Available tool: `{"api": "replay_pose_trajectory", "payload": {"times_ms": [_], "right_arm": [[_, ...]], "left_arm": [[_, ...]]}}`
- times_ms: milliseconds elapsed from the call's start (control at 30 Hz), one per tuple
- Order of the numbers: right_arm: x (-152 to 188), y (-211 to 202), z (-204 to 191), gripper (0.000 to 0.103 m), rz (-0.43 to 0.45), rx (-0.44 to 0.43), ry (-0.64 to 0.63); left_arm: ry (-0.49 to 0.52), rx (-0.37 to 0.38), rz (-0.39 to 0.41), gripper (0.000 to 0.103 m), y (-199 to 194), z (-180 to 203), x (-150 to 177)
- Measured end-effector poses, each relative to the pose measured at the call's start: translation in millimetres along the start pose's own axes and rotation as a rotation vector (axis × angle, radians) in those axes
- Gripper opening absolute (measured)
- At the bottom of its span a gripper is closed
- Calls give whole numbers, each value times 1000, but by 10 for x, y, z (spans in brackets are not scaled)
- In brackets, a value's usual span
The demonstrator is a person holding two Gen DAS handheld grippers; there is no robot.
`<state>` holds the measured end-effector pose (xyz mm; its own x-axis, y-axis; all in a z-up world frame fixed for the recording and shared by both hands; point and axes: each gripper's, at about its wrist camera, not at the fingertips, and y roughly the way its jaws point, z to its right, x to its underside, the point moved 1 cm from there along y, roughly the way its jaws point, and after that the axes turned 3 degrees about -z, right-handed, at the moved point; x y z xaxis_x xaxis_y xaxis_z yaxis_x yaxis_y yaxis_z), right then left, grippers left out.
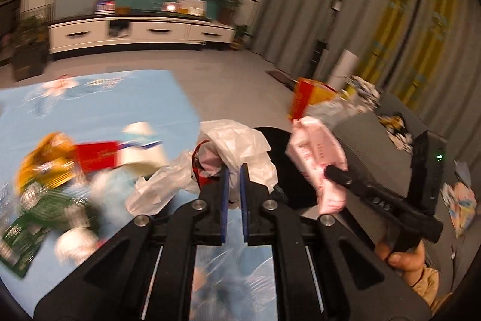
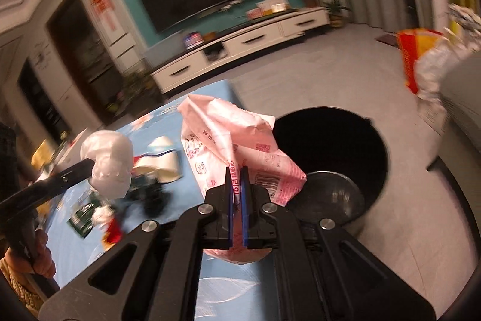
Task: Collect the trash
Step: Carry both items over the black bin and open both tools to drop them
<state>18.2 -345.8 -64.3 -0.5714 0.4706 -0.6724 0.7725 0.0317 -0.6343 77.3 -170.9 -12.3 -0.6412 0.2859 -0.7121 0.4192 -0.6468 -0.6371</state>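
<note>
My left gripper (image 1: 235,169) is shut on a crumpled white plastic bag (image 1: 240,143) with a bit of red wrapper in it, lifted above the blue table's right edge. In the right wrist view that bag (image 2: 108,163) shows as a white wad at the left gripper's tip. My right gripper (image 2: 239,170) is shut on a pink and white printed packet (image 2: 228,140), held beside the round black trash bin (image 2: 330,140); the same packet (image 1: 315,152) appears at the right in the left wrist view. Part of the bin (image 1: 282,137) shows behind the white bag.
On the blue floral tablecloth (image 1: 105,107) lie a white paper cup (image 1: 141,149), a red card (image 1: 96,155), yellow and green wrappers (image 1: 45,170) and crumpled tissue. A grey sofa (image 1: 390,140) stands right, an orange bag (image 2: 418,56) on the floor beyond. A hand (image 1: 405,257) grips the right tool.
</note>
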Motion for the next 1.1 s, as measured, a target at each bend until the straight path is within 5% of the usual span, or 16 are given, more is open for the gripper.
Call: {"api": "replay_pose_trajectory", "payload": {"times_ms": [167,367,433,500,533,633,833,1100], "right_arm": [[-37,153,317,5,-2,59,56],[-105,453,639,7,-13,105,125],[-118,519,788,19,-29,123,152],[-101,574,861,49,-36,141,180],[-91,564,912,50,-31,148,187],[-63,526,957,50,-31,145,197],[41,357,912,56,-38,125,222],[136,164,490,70,-80,79,129]], "left_arm": [[70,76,-71,9,635,333,-137],[119,75,-150,12,1299,526,-175],[126,72,-168,27,1440,555,-195],[124,62,-179,64,1532,561,-191],[125,52,-177,65,1561,550,-195],[124,57,-176,68,1509,529,-192],[103,47,-153,99,1161,481,-83],[43,-10,-126,100,383,252,253]]}}
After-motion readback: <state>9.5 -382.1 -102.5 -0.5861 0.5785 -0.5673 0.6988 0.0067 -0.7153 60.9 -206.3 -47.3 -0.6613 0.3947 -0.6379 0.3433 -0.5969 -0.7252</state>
